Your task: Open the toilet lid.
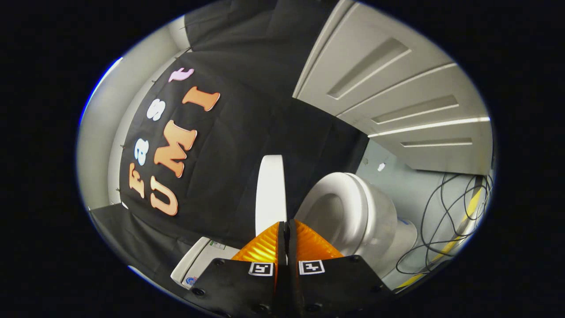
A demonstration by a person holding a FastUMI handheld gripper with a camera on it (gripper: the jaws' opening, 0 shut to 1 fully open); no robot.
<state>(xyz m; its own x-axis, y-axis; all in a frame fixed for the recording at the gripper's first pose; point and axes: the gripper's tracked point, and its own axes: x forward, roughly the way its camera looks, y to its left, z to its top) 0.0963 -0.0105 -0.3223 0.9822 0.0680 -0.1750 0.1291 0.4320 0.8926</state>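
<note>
The lid (270, 194) is standing raised, seen edge-on as a thin, smooth white slab with a rounded top, rising straight ahead of the fingertips and well apart from the seat (348, 198). The seat is lying exposed beside it, a glossy white oval ring curving around the dark hollow of the bowl (379, 221), whose rounded ceramic body is swelling out beneath. The gripper (287, 225) is pointing at the lid's near edge with its ribbed, wedge-shaped fingers (262, 249) pressing together, only a thin seam between them; whether the lid's edge is pinched there I cannot tell. A boxy white tank (198, 263) is sitting by the fingers, against soft, creased black cloth (247, 132). Beyond the bowl, thin dark cables (446, 221) are looping over a pale floor (410, 185), and a panelled grey door (397, 88) is showing past them.
</note>
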